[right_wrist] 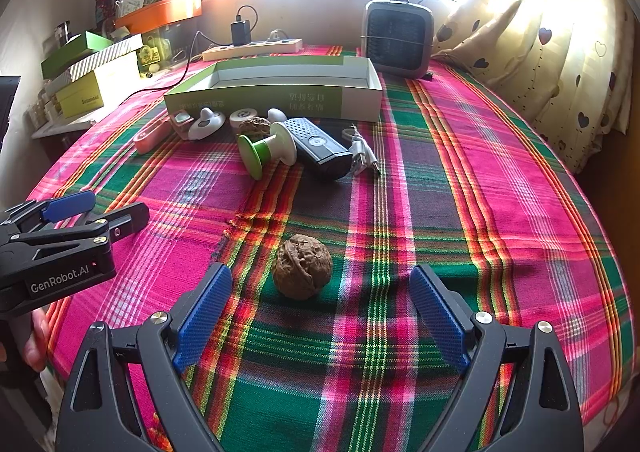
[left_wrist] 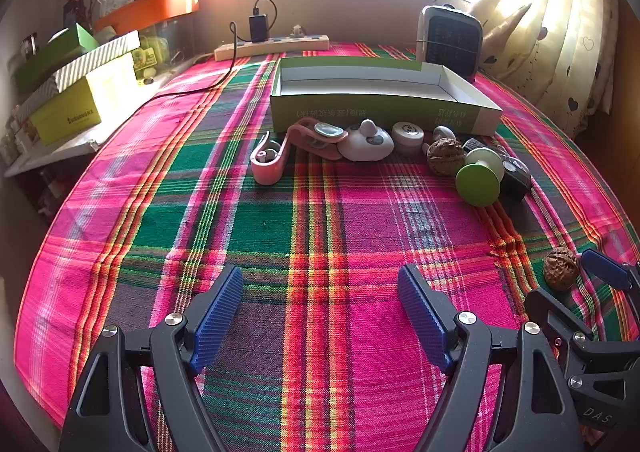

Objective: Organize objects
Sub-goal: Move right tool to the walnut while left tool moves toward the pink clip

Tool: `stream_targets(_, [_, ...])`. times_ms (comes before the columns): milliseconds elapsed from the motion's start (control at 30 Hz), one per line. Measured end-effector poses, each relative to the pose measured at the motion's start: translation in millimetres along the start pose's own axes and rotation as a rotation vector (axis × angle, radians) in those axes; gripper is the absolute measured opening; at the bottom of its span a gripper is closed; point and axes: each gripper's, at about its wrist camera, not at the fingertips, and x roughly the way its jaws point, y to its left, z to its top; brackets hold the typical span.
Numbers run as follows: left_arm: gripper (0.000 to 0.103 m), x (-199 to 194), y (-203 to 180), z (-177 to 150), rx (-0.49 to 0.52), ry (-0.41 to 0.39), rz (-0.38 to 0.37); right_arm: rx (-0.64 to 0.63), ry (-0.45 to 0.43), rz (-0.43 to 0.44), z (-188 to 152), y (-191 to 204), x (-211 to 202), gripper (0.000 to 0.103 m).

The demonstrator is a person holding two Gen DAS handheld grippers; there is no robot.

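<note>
Right gripper (right_wrist: 320, 316) wide open w/ walnut (right_wrist: 302, 266) just ahead (long axis approx. upright), untouched.

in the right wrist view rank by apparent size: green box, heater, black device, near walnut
1. green box
2. heater
3. black device and near walnut look alike; the walnut sits much closer to the camera, so no ranking.

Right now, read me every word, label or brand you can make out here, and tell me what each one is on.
"GenRobot.AI": side of the left gripper.
"DAS": body of the right gripper, partly cut off.
Yellow-green box: brand word too blurred to read.
Open green box: upside-down Chinese characters, too small to read.
White round case: dark marking, unreadable.
</note>
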Motion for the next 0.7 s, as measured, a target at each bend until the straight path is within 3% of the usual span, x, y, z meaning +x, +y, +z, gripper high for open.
stream_targets(700, [0.079, 2.5, -1.5, 7.2, 0.016, 0.01, -0.03, 0.043, -0.013, -0.009, 3.2, -9.8, -1.0, 0.089])
